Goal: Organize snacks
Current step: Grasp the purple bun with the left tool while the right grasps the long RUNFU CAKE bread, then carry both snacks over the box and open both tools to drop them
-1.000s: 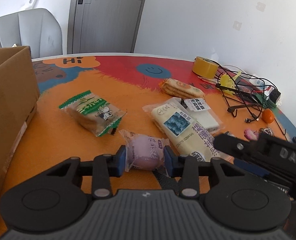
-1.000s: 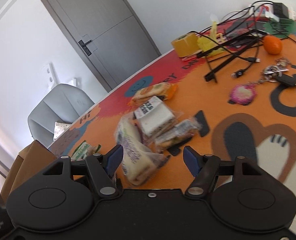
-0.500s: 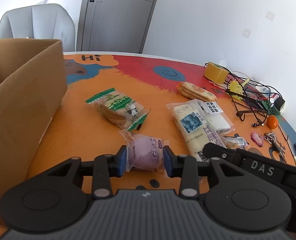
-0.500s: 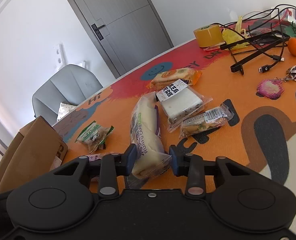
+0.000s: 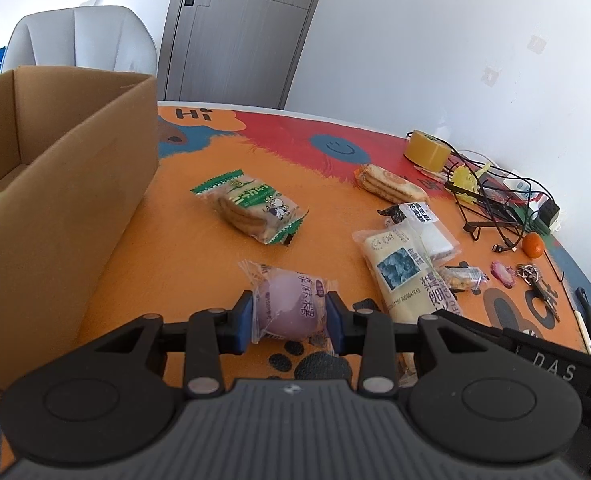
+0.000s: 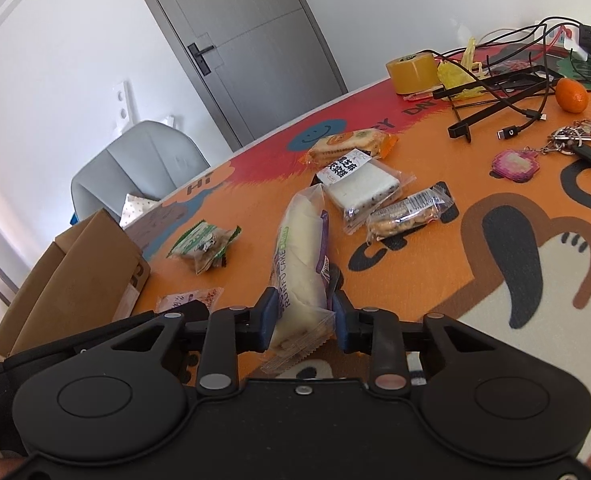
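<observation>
My left gripper (image 5: 289, 316) is shut on a purple round bun in a clear wrapper (image 5: 287, 306), held above the orange table mat. My right gripper (image 6: 303, 318) is shut on the near end of a long white cake packet (image 6: 301, 268), which stretches away from it; it also shows in the left wrist view (image 5: 409, 280). An open cardboard box (image 5: 55, 184) stands at the left, also in the right wrist view (image 6: 71, 272). On the mat lie a green biscuit pack (image 5: 251, 204), an orange cracker pack (image 5: 391, 184), a white sandwich cake (image 6: 359, 184) and a small nut bar (image 6: 409, 216).
Yellow tape roll (image 5: 427, 151), tangled black cables (image 5: 491, 200), a tangerine (image 5: 532, 245), a pink charm with keys (image 5: 523, 274) and a pen lie at the table's right side. A grey chair (image 5: 83, 40) and a door stand behind the table.
My left gripper rose and drew back with the bun, bringing the box's inside into view. My right gripper shut on the long cake packet and lifted its near end.
</observation>
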The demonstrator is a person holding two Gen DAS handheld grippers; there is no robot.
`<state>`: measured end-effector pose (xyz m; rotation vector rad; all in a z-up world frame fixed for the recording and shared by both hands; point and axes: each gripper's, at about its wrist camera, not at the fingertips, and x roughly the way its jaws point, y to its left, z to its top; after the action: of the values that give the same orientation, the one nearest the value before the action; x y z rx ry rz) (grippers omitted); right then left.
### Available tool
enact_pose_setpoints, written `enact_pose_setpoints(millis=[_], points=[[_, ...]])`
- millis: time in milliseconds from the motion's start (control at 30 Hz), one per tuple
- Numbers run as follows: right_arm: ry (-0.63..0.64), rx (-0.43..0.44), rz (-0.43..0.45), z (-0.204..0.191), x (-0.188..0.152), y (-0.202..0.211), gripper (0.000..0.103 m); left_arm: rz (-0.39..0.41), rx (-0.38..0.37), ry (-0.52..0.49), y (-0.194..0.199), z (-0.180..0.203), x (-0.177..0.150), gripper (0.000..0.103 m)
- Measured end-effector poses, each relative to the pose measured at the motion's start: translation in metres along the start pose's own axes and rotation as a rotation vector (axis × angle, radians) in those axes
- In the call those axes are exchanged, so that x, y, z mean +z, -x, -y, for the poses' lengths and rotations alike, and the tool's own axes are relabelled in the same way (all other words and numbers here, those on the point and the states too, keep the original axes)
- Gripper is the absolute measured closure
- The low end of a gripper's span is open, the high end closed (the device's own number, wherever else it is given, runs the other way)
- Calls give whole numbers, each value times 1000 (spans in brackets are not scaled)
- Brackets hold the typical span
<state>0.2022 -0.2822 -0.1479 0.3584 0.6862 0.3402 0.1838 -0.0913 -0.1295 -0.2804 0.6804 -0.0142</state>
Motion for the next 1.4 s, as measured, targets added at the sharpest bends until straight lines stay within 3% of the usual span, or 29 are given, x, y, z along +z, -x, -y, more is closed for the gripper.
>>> enact_pose_setpoints(millis=[100, 200, 433, 467, 567, 700, 1400], points=[[8, -2, 13, -5, 3, 2, 64, 12, 1, 6, 7, -4, 0, 67], [40, -13, 41, -15, 4, 0, 44, 23, 10, 14, 14, -11, 1, 67], [112, -49, 15, -33, 4, -28, 41, 53, 39, 26, 29, -26, 5, 67], [120, -53, -2, -34, 2, -32, 44, 55, 42, 28, 30, -27, 5, 67], [166, -72, -20, -40, -5, -35, 64, 57, 46, 32, 31, -29, 6, 67], [147, -23, -30, -38, -5, -29, 72, 59, 39, 34, 32, -27, 6, 67], [124, 73, 101, -55, 10, 30, 77, 162, 22, 14, 80, -21, 17, 67]])
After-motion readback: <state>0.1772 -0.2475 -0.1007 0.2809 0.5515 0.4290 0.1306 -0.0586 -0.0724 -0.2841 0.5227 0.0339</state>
